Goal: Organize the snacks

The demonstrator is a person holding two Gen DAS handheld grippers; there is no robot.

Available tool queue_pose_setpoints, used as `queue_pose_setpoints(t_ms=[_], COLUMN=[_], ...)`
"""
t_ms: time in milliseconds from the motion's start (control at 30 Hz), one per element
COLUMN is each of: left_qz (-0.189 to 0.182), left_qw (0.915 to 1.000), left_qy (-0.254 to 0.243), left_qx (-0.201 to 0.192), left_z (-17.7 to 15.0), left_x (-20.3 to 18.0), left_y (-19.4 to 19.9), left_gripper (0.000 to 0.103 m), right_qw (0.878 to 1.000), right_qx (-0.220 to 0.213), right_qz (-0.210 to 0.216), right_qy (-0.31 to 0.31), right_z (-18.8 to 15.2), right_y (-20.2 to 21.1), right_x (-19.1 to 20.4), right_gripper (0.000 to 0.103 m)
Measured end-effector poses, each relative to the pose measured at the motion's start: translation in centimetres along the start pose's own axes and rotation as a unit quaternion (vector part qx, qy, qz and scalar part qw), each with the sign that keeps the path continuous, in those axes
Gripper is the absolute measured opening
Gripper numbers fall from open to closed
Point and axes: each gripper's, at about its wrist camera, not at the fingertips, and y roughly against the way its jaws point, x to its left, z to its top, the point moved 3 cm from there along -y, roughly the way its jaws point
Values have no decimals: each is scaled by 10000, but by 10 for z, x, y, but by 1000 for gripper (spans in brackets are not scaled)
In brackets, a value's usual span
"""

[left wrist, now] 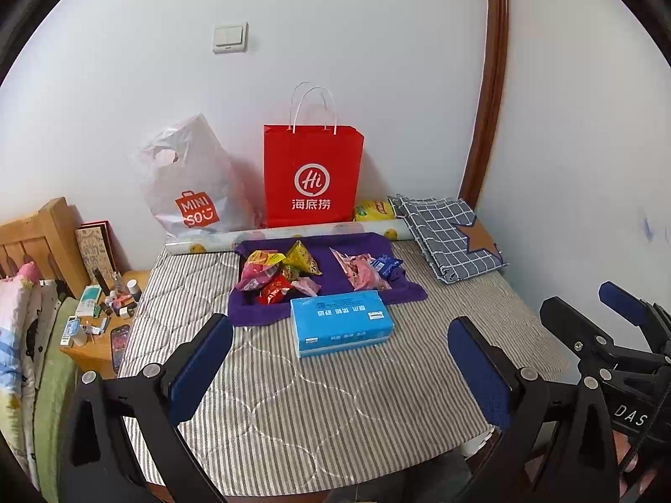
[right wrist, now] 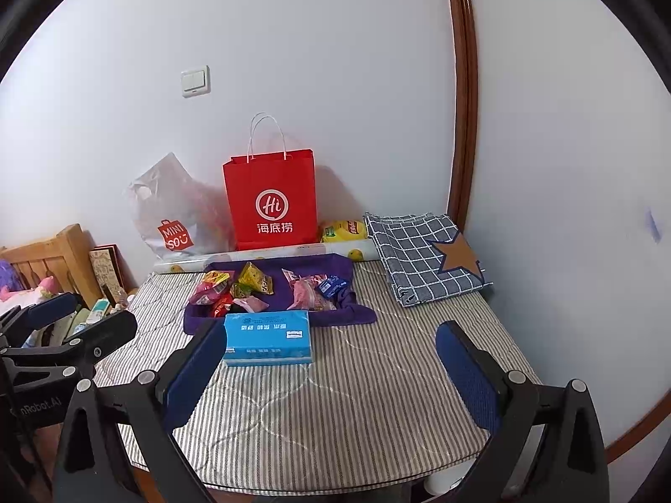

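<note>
Left wrist: left gripper (left wrist: 340,371) hanging wide open, empty, over bare striped cover (left wrist: 318,415); snacks (left wrist: 293,272) sitting on purple cloth (left wrist: 251,314) behind tissue pack (left wrist: 340,325) | Right wrist: right gripper (right wrist: 331,371) gaping empty near front edge; tissue pack (right wrist: 268,337) touching cloth (right wrist: 360,314).

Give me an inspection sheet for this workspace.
Surface: striped table cover, bare in front.
Job's things: snack packets piled in purple tray; yellow packet behind the roll.
Clutter: tissue pack touching tray's front; red bag, white bag, checked cloth at the back.
Grippers: left gripper and right gripper open, empty, above the table.
Cables: nothing seen.
Surroundings: white wall, switch, nightstand with toiletries, bed at left.
</note>
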Motion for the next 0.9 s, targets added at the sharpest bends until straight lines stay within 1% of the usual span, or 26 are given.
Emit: queue_pose_setpoints(t_ms=[900], left_qz=[-22], left_qw=[10000], left_qy=[33], left_qx=[-16], left_z=[-2], left_x=[1], left_y=[2], left_gripper=[101], right_qw=[10000], right_qx=[-37], right_qz=[31], right_qy=[41], right_z=[2], right_y=[3], right_x=[0], right_gripper=[101])
